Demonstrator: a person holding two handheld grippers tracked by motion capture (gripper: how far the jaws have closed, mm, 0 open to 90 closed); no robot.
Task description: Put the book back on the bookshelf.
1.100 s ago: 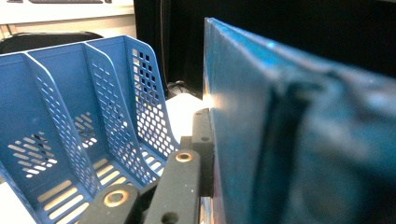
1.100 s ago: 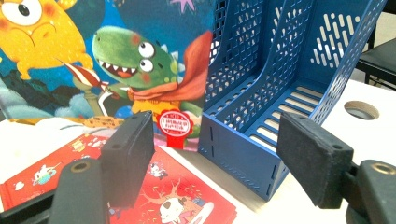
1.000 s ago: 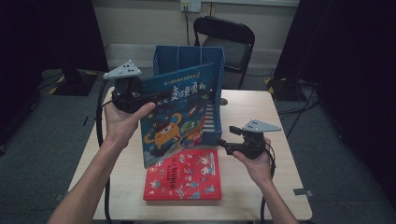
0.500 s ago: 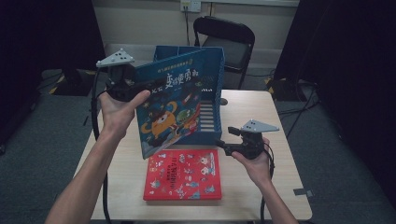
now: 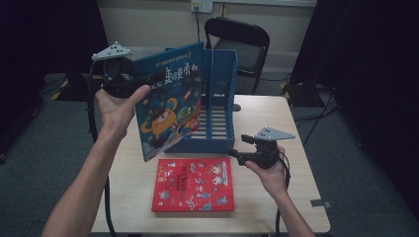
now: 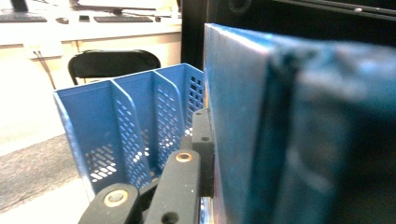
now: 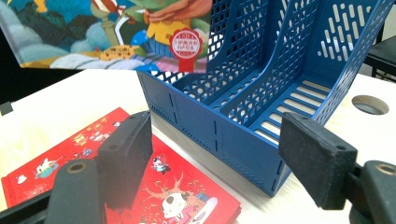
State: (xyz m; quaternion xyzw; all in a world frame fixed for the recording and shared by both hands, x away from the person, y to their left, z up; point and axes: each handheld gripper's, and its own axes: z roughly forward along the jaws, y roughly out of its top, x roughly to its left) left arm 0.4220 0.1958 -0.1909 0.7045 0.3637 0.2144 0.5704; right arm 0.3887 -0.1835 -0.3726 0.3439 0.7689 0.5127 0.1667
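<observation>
My left gripper [image 5: 143,81] is shut on the upper left edge of a blue picture book [image 5: 170,106] and holds it upright in the air, just left of a blue slotted file rack [image 5: 217,98]. In the left gripper view, one jaw presses the blue picture book's [image 6: 280,126] cover, with the file rack [image 6: 126,126] behind. A red book [image 5: 193,185] lies flat on the table in front of the rack. My right gripper [image 5: 236,156] hovers open beside the red book's far right corner. In the right gripper view, the right gripper [image 7: 219,154] faces the rack [image 7: 261,93] over the red book [image 7: 187,196].
The light wooden table [image 5: 276,118] has a round cable hole [image 7: 370,104] behind the rack. A black folding chair [image 5: 237,37] stands beyond the table's far edge. Dark curtains hang on both sides.
My left gripper has raised the blue book higher and carried it back toward the rack's left side, more upright. The right gripper has hardly moved.
</observation>
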